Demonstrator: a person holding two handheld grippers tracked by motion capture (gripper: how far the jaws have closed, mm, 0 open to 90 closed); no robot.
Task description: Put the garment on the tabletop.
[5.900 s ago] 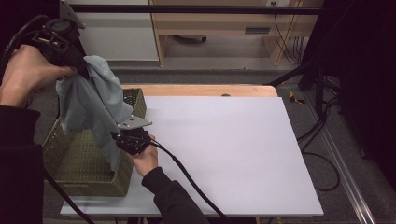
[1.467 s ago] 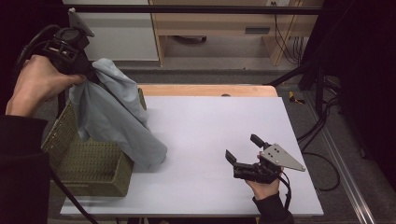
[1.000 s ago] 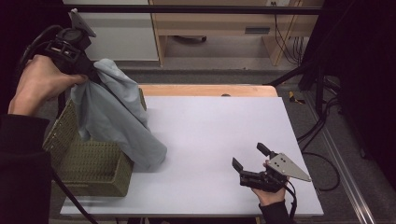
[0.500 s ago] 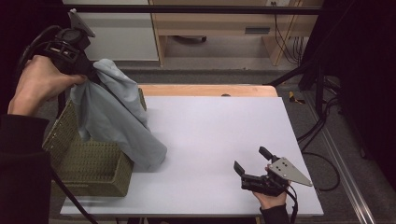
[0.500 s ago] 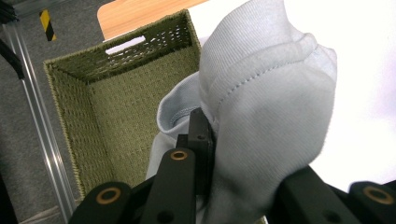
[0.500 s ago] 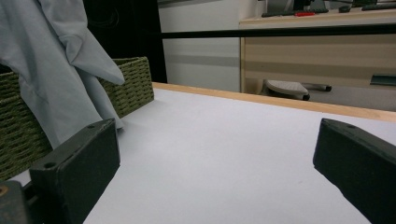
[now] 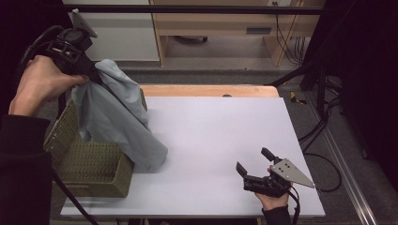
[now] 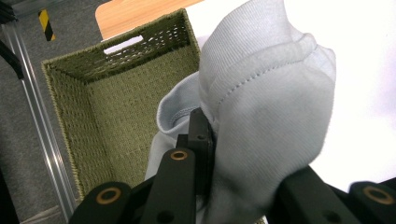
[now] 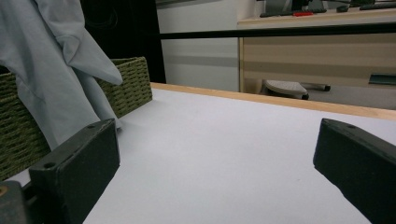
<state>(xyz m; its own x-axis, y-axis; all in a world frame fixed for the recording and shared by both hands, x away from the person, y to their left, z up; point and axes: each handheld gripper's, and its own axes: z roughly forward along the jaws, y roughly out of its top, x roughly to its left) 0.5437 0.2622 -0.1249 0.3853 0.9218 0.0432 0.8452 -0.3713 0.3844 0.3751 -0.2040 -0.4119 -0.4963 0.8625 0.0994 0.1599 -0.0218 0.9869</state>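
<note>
Since the earlier look: the right tongs [image 7: 253,161] have slid down toward the near right corner of the tabletop [image 7: 211,122] and now sit low there, well apart from the garment; way back at the start they were over by the basket.
Left side, then and now: no change, the left tongs [image 7: 91,75] are still up high above the basket's far end with the cloth hanging from them just as before.
Left tongs, grip: clamped tight on a thick fold of the pale blue sweatshirt [image 8: 261,107], and in the left gripper view the fabric bulges out around the black jaws.
Right tongs, grip: jaws spread wide, nothing between them, and the right gripper view looks across bare white surface between the two black pads.
Sweatshirt, where: it dangles from the raised left tongs, drapes over the basket's right wall, and its lowest end rests bunched on the tabletop just beside the basket.
Sweatshirt, looks: soft light grey-blue knit, stitched seam and ribbed edge showing near the grip, long loose folds running down, a sleeve-like flap hanging free in the right gripper view [image 9: 51,70].
Basket [image 7: 89,164]: olive-green woven box at the left edge of the tabletop, with a handle slot in its far wall.
</note>
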